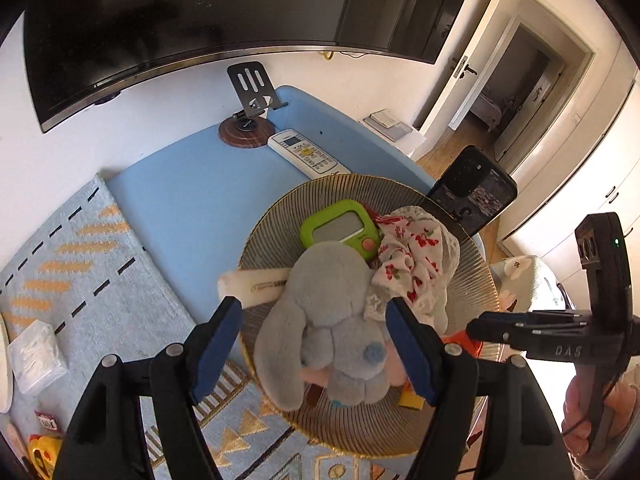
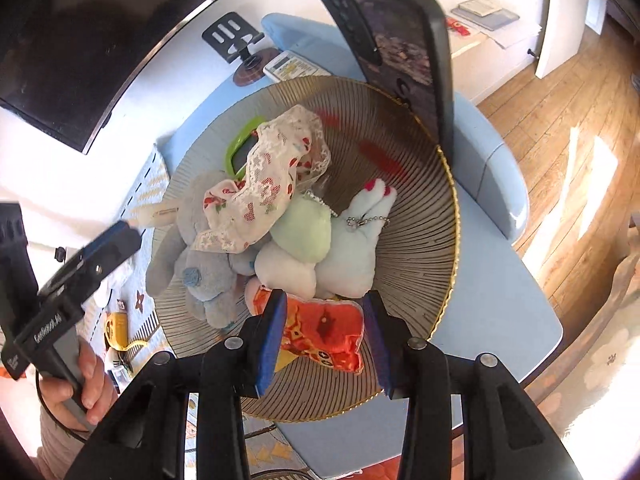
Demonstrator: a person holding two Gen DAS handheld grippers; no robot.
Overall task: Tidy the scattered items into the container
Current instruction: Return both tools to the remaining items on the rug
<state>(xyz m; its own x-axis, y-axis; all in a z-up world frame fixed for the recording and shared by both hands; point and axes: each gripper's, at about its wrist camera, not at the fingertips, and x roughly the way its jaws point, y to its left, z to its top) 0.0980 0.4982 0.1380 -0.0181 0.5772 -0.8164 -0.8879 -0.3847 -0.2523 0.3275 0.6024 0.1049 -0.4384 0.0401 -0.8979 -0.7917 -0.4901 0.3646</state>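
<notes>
A round, gold-rimmed ribbed basket (image 1: 360,432) (image 2: 420,220) stands on a light blue table. Inside lie a grey plush toy (image 1: 328,300) (image 2: 200,280), a green timer (image 1: 340,230), a floral lace cloth (image 1: 408,256) (image 2: 256,192), a cream tube (image 1: 256,284) and pale green and white plush toys (image 2: 304,236). My left gripper (image 1: 314,344) hangs open over the basket, its fingers either side of the grey plush and apart from it. My right gripper (image 2: 324,338) is shut on an orange plush toy (image 2: 328,328) low over the basket's near wall.
A black phone (image 1: 472,192) (image 2: 400,40) stands upright against the basket's far rim. A white remote (image 1: 306,154) and a phone stand (image 1: 250,92) sit behind the basket. On the patterned runner at the left lie a clear plastic box (image 1: 36,356) and a yellow item (image 1: 42,454).
</notes>
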